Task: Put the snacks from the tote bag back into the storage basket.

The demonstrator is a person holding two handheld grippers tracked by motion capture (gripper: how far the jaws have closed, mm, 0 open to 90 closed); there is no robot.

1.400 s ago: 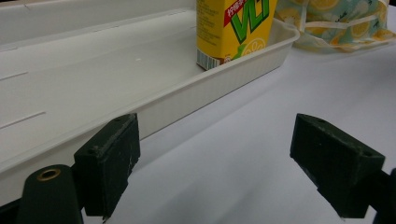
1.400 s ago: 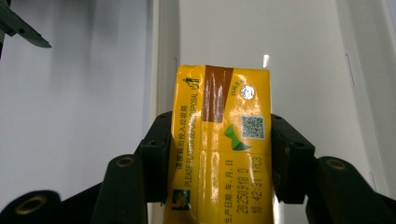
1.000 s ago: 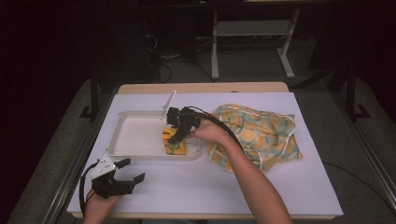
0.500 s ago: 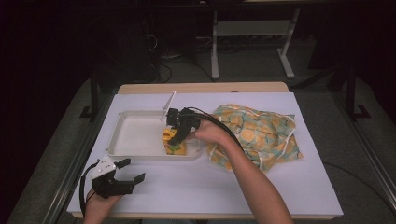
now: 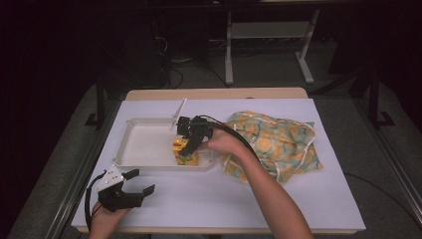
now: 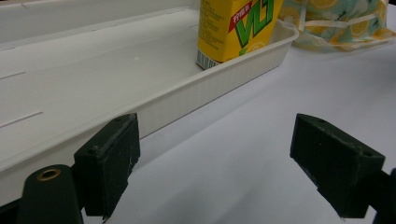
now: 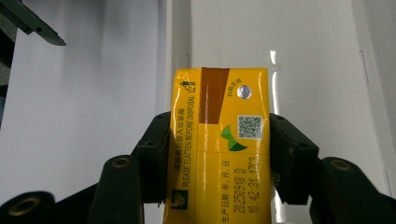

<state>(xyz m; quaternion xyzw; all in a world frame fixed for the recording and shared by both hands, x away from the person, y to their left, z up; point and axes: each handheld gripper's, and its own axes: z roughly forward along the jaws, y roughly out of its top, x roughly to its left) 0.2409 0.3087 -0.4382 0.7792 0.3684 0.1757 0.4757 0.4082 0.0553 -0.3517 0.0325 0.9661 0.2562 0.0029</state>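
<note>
carton top cut off, patterned bag partly cropped

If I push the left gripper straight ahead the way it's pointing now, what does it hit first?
Most likely the near wall of the white tray, just ahead of the open left gripper. The yellow drink carton stands farther back inside.

One carton stands in one tray near the table's left edge. One patterned bag lies toward the right edge. Two grippers: left, right.
</note>
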